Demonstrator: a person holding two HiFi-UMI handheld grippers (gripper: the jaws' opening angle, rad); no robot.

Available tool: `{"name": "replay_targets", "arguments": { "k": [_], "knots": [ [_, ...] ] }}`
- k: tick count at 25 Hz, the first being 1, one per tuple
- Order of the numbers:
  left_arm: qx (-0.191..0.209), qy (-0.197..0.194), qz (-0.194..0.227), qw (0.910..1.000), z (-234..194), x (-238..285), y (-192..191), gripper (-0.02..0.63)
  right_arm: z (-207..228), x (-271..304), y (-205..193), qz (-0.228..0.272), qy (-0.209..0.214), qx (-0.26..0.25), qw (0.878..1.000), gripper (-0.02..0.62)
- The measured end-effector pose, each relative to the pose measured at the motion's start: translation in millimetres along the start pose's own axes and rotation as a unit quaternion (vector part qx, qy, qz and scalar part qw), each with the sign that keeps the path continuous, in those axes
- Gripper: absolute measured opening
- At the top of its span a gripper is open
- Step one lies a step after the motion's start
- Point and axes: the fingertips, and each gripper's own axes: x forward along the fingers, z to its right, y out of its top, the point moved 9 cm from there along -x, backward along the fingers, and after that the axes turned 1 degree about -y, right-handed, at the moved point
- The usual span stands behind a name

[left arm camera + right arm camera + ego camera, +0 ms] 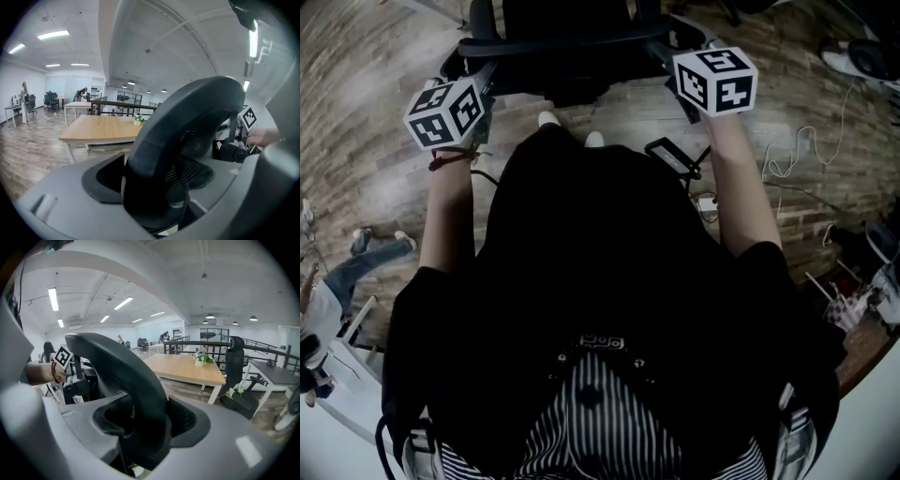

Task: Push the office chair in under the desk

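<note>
Left gripper point(157, 180): its two jaws are pinched on the left edge of the chair's back, with only the frame between them.
Office chair point(567, 47): it stands just in front of the person, far side of the view from the head, with its back toward them.
Right gripper point(150, 423): its jaws are pinched on the right edge of the same back.
Desk point(101, 129): it is farther off, past the chair. The chair is not under it yet.
How to push well: I think both sides should push the same and slowly, so the chair rolls straight and does not spin. Point it at the gap between the desk's legs. Push low and level so the back does not tip.
What things are like: the chair's back has a smooth, curved, hard dark rim with see-through net inside. The desk top is flat, pale wood on thin white legs. The floor point(375, 141) is wood planks, so the wheels should roll easily.
</note>
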Motion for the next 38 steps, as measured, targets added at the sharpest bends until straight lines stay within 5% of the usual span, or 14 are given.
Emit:
{"name": "replay_targets", "arguments": {
  "k": [11,22,38],
  "knots": [
    [0.008,0.009,0.016,0.9998,-56.5,69.7,44.6,0.345,57.3,80.7,58.3,-0.022,0.033,-0.010,0.999,0.233],
    [0.016,-0.006,0.013,0.9998,-152.1,142.5,105.0,0.345,86.7,176.6,127.7,-0.022,0.002,0.003,1.000,0.233],
    [0.021,0.004,0.028,0.9994,-251.8,237.4,173.6,0.341,147.7,302.1,215.6,-0.019,0.018,-0.008,1.000,0.230]
  ]
}}
